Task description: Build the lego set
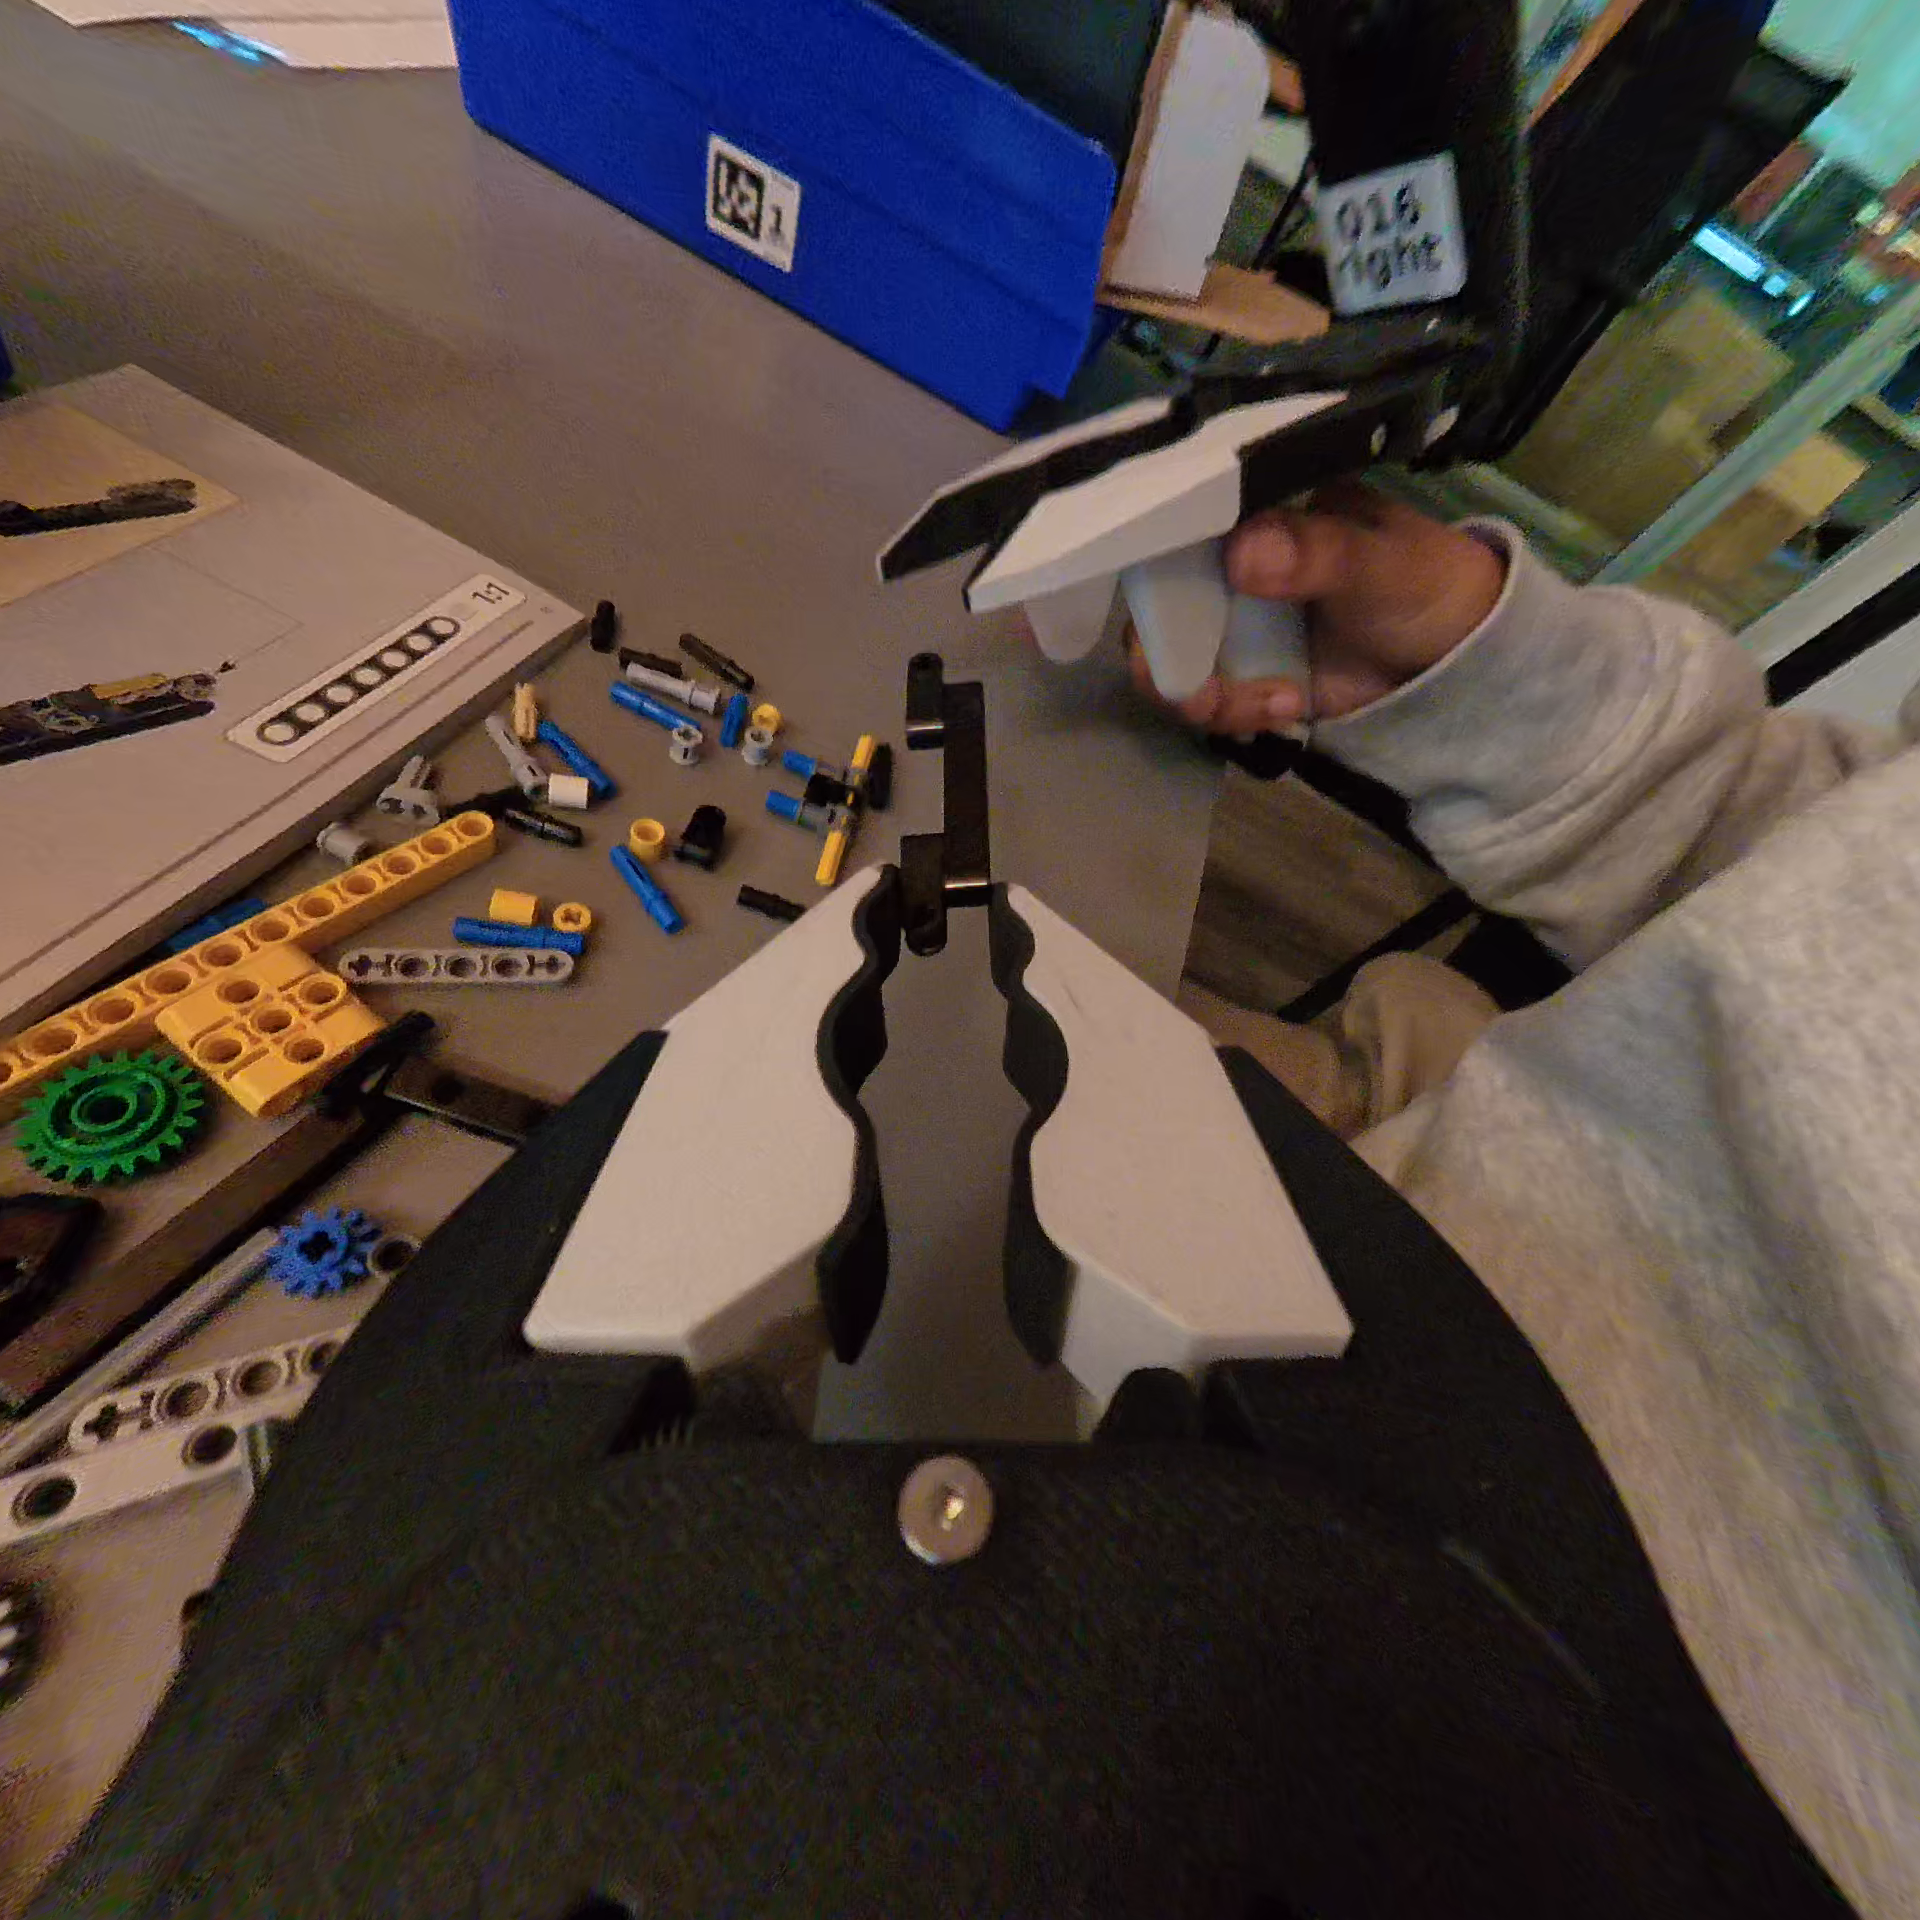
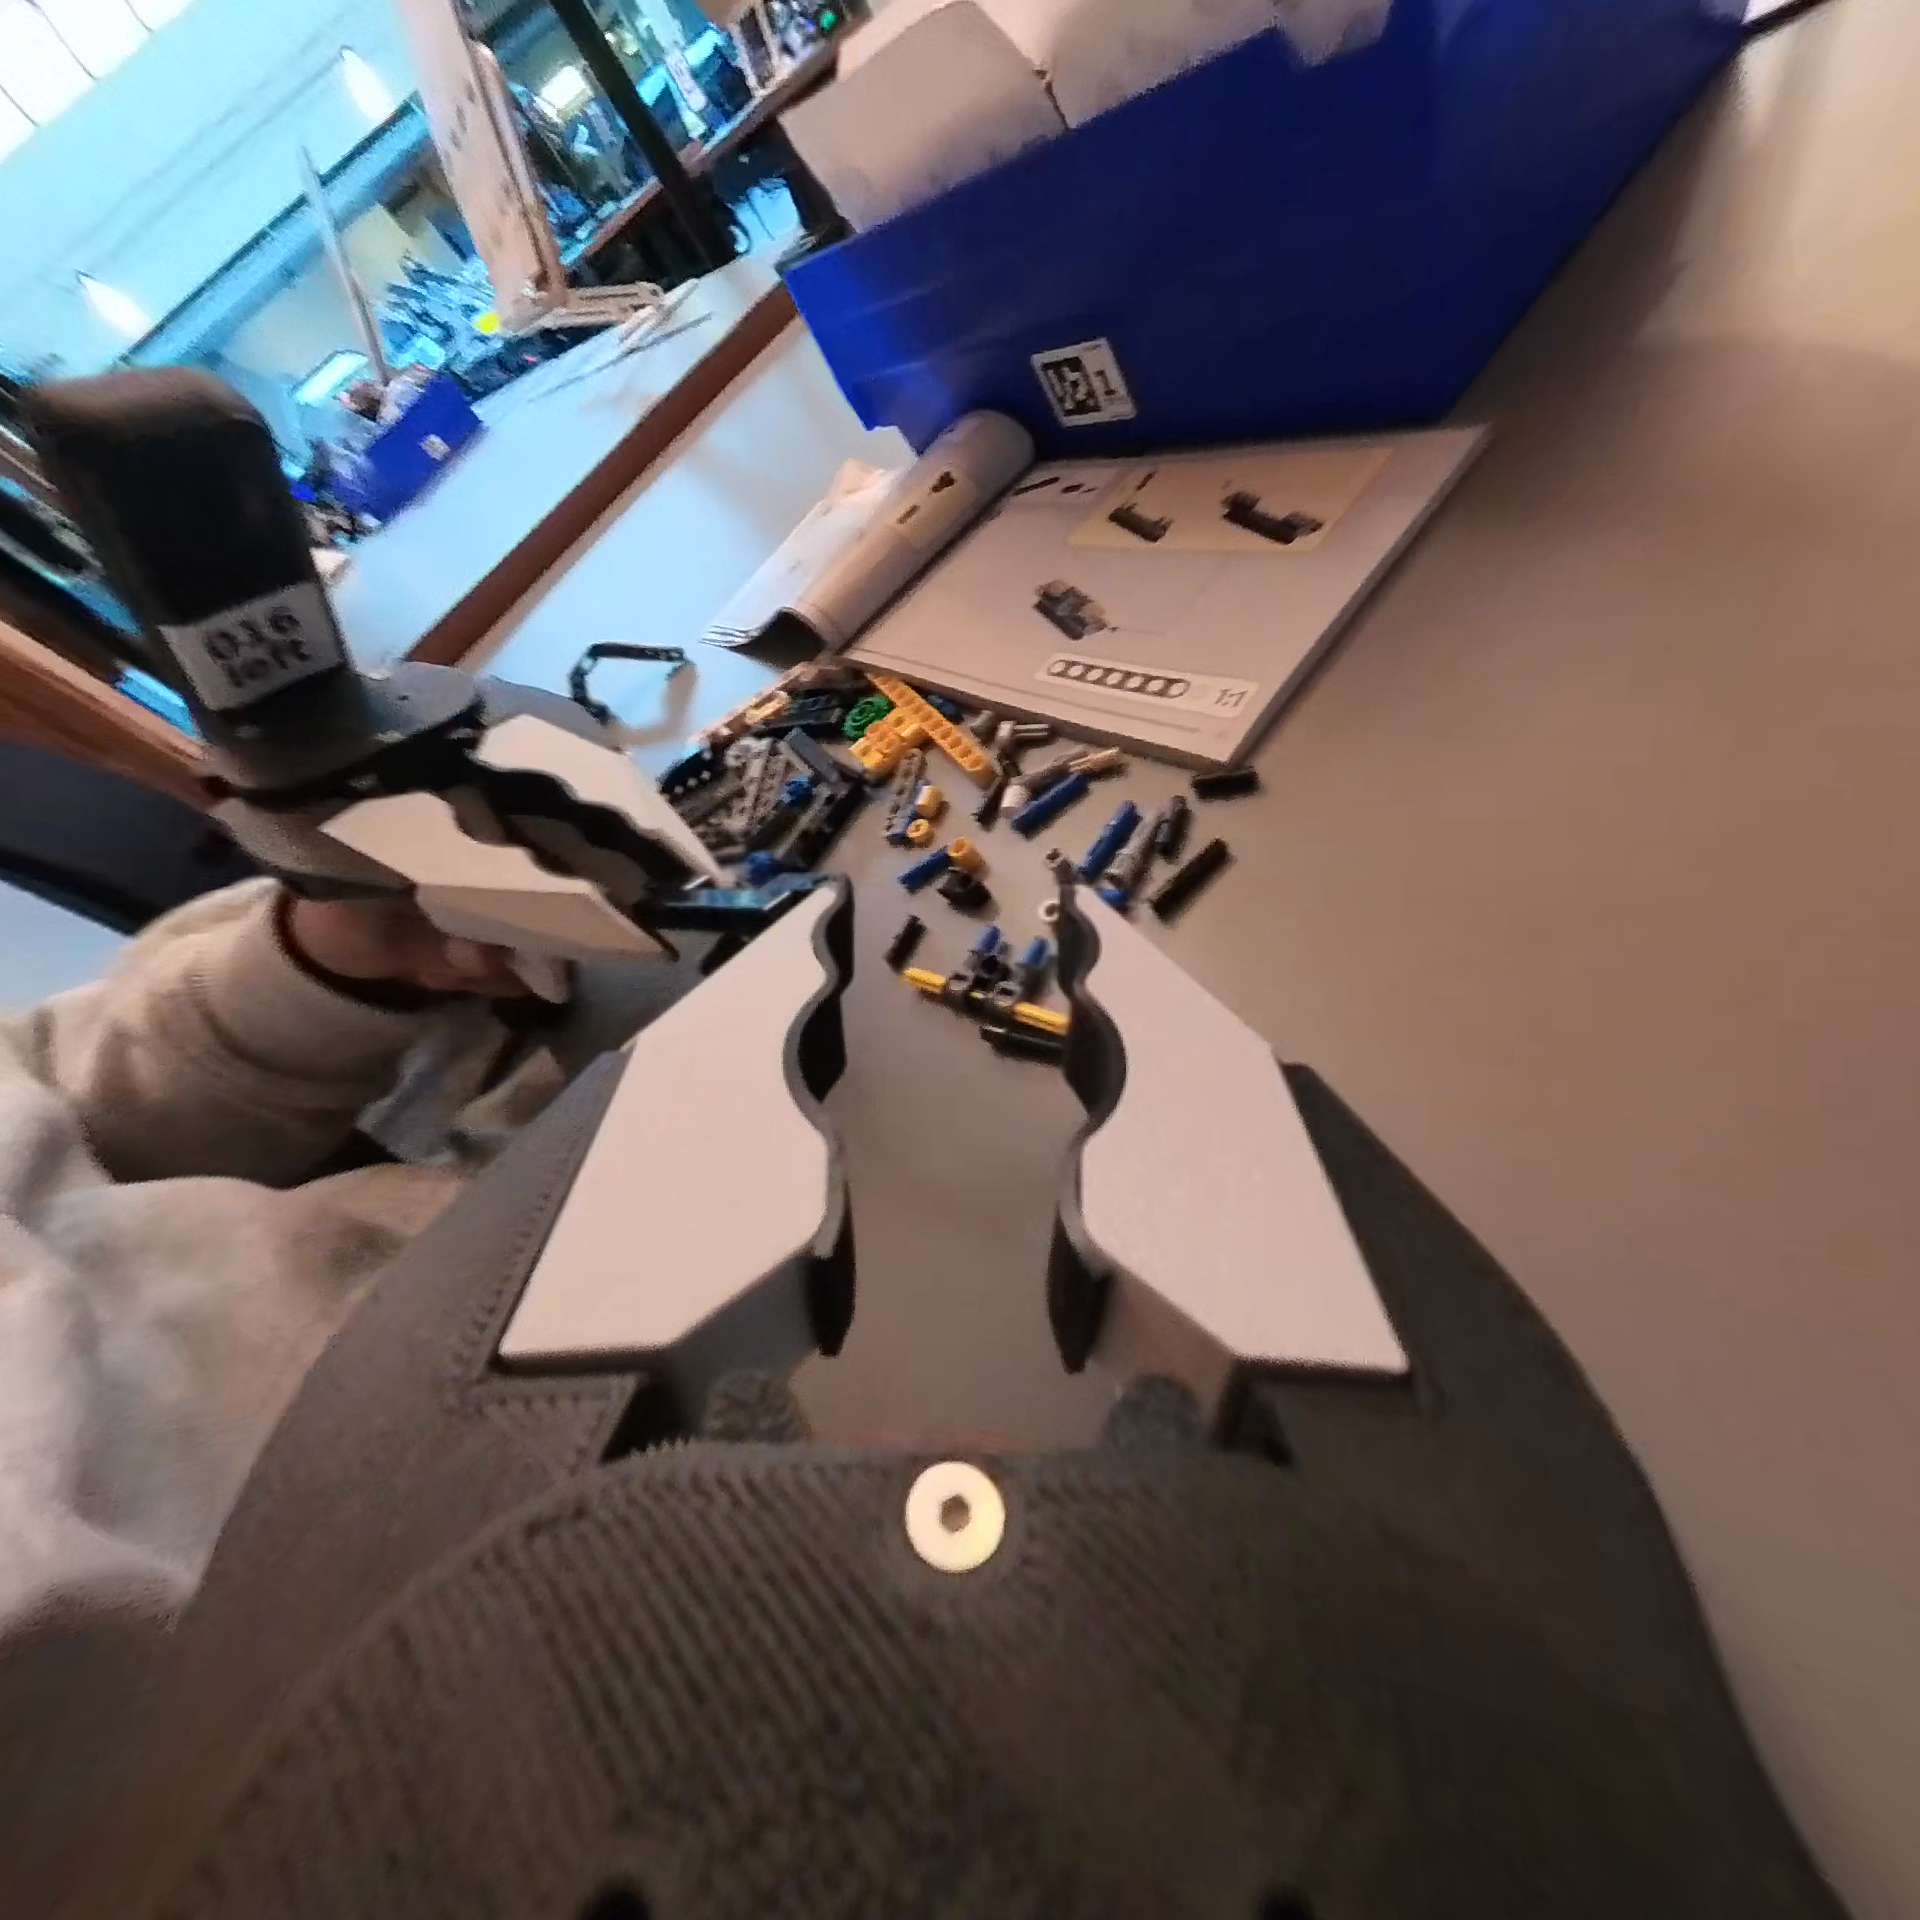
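Left gripper (image 1: 940, 909) pinches a black lego beam assembly (image 1: 951, 790) at its tips, jaws nearly closed on it, held above the grey bench (image 1: 665, 436) near its front edge. Right gripper (image 2: 951, 914) has jaws apart, nothing between them, just beside the assembly. Loose blue, yellow and black lego pins (image 1: 665, 790) lie mid-bench, beside the open grey instruction booklet (image 1: 187, 665); blue plastic bin (image 1: 831, 187) towards the far edge.

Small black lego assembly (image 1: 948, 800) is up off the surface, standing upright; loose pins (image 1: 644, 873) and yellow beams (image 1: 260, 945) are scattered beside the open instruction booklet (image 1: 156, 727).
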Demonstrator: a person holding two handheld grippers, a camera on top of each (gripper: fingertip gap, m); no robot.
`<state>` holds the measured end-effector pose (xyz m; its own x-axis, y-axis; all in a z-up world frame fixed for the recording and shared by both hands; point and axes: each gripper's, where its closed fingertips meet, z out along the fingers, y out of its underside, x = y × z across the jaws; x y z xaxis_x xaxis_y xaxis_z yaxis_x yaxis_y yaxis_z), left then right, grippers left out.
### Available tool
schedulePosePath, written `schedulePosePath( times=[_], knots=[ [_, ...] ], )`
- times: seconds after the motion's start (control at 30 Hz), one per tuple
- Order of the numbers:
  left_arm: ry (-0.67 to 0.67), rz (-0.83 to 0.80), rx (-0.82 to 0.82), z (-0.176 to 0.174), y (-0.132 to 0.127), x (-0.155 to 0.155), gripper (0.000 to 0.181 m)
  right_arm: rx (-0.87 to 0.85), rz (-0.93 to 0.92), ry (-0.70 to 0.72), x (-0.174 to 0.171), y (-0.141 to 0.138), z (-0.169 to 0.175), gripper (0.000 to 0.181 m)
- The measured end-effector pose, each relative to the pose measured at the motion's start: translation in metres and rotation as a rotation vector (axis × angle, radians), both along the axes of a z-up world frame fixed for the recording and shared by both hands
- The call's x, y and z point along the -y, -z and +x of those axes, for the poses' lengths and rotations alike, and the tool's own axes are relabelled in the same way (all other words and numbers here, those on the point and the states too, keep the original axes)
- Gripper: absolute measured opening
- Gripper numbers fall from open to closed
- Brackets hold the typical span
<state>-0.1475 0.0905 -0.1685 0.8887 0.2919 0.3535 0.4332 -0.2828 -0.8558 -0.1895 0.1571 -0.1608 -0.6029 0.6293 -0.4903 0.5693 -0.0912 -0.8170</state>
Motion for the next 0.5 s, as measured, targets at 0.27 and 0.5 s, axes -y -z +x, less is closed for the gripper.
schedulePosePath(
  times=[0.27,0.5],
  knots=[
    [0.005,-0.324,-0.155,0.003,0.036,0.012,0.015,-0.169,0.378,-0.083,0.010,0.020,0.005,0.032],
    [0.027,-0.334,-0.136,0.004,0.039,0.011,0.015,-0.230,0.639,-0.185,0.023,0.044,0.002,0.035]
  ],
)
